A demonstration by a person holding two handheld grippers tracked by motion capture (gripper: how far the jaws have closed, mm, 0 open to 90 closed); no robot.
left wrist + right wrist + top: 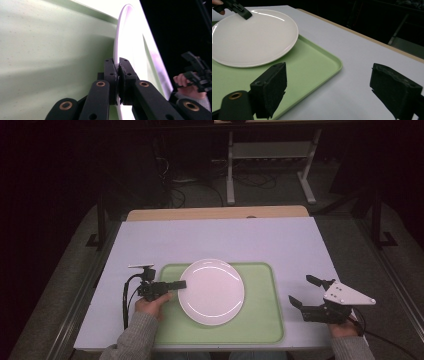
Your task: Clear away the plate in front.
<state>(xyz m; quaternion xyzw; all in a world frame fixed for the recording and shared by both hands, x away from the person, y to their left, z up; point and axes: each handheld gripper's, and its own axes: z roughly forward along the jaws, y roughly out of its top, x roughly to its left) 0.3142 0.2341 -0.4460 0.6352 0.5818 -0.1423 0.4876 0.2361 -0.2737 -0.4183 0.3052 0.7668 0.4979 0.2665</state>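
Now plate [212, 291] rim between left hand-held gripper [181, 284] jaws.

Dark room; grey carpet floor [260, 190]; white metal frame [270, 155] beyond table [220, 235]; cables [175, 190] on floor.

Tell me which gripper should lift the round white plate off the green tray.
Left. The left gripper is shut on the round white plate; the right gripper is open beside the green tray.
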